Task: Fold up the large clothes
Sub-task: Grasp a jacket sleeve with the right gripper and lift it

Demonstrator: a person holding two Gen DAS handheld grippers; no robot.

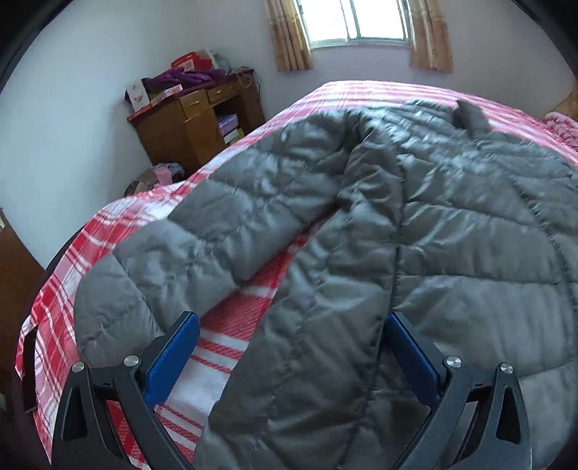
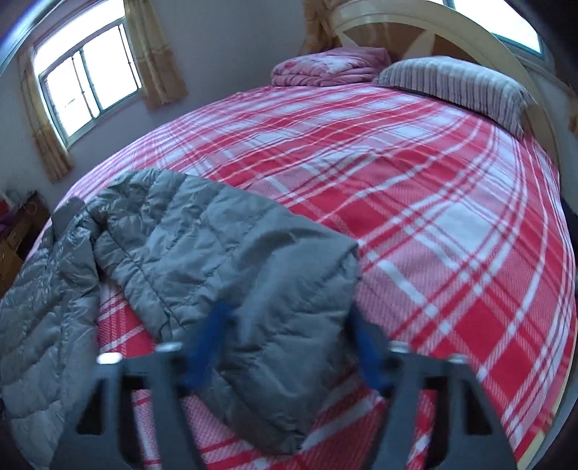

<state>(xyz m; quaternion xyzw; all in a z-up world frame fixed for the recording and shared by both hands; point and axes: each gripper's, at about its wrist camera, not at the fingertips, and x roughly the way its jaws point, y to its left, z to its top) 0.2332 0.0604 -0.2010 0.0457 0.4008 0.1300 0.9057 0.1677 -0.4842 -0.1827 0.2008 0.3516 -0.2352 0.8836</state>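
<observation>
Bedroom, daylight from curtained windows; work surface is a bed (image 2: 415, 202) under a red-and-white plaid woven cover.

Your left gripper (image 1: 292, 347): black frame, flat blue pads, jaws spread wide, nothing clenched. The side edge of the jacket's body lies between the pads.

Your right gripper (image 2: 289, 340): same build, blurred; jaws apart, straddling the cuff end of a sleeve (image 2: 260, 285), no squeeze visible.

Jacket (image 1: 451, 231): grey quilted puffer, slick crinkled shell, horizontal stitched channels. It lies spread on the cover, one sleeve (image 1: 180, 253) angled out toward the bed's edge.

Striped pillow (image 2: 458, 86): plump, at the curved cream headboard (image 2: 397, 18).

Folded pink blanket (image 2: 325, 67): beside the pillow.

Wooden cabinet (image 1: 195, 123): brown, cluttered top, against the far wall.
</observation>
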